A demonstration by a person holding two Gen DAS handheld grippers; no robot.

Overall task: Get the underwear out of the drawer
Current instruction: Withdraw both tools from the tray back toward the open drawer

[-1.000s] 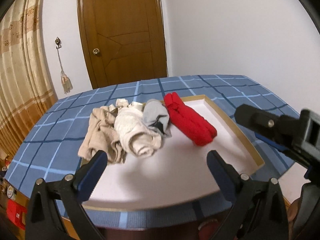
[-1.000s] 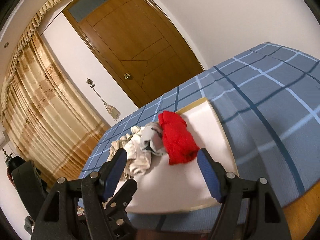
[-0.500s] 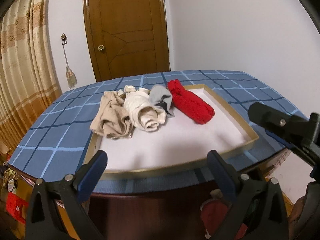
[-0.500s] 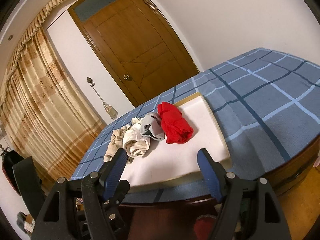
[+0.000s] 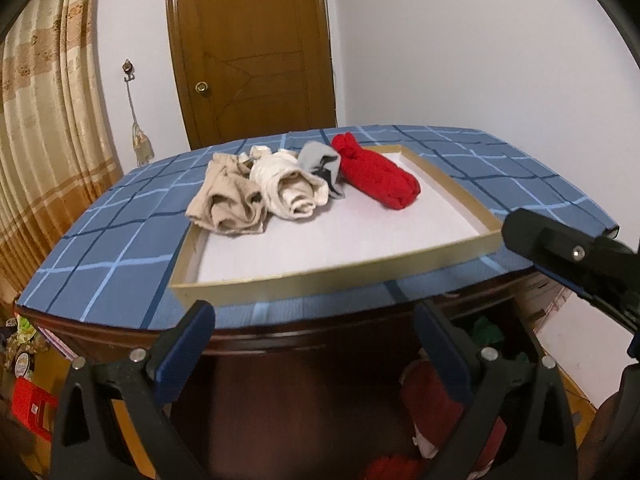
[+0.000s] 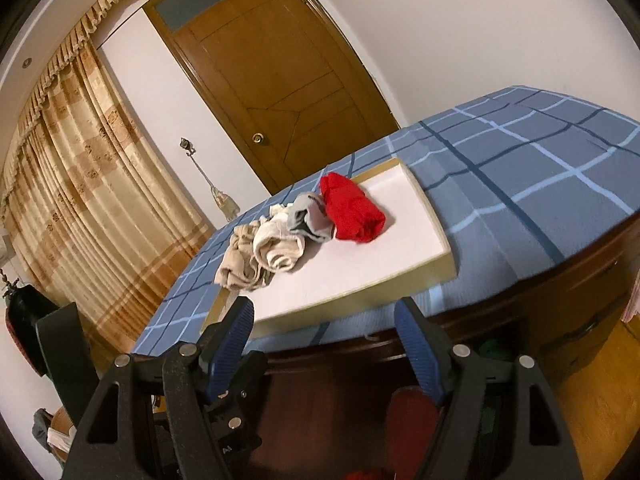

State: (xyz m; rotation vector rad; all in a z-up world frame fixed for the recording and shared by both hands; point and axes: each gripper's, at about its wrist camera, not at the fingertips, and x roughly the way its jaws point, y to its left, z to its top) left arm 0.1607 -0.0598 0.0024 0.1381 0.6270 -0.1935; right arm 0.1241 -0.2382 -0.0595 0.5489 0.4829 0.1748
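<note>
Four pieces of underwear lie in a shallow white-lined tray [image 5: 320, 276] on the checked blue tabletop: beige [image 5: 228, 204], cream [image 5: 288, 188], grey [image 5: 320, 160] and a red roll [image 5: 380, 176]. The right wrist view shows the same red roll [image 6: 352, 212] and tray [image 6: 360, 292]. Under the tabletop a dark wooden drawer stands open, with red cloth [image 5: 436, 400] and green cloth [image 5: 486, 328] inside. My left gripper [image 5: 314, 328] is open with nothing between its fingers, level with the table's front edge. My right gripper [image 6: 324, 320] is open too, above red cloth [image 6: 412, 412] in the drawer.
A brown door [image 5: 252, 48] and a white wall stand behind the table. Gold curtains [image 5: 44, 128] hang at the left. The right gripper's body [image 5: 568, 256] juts in at the right of the left wrist view. Small clutter and a red box [image 5: 30, 408] lie low left.
Both grippers have drawn back from over the tray and sunk to the table's front edge. The open drawer below has come into view. The underwear on the tray has not moved.
</note>
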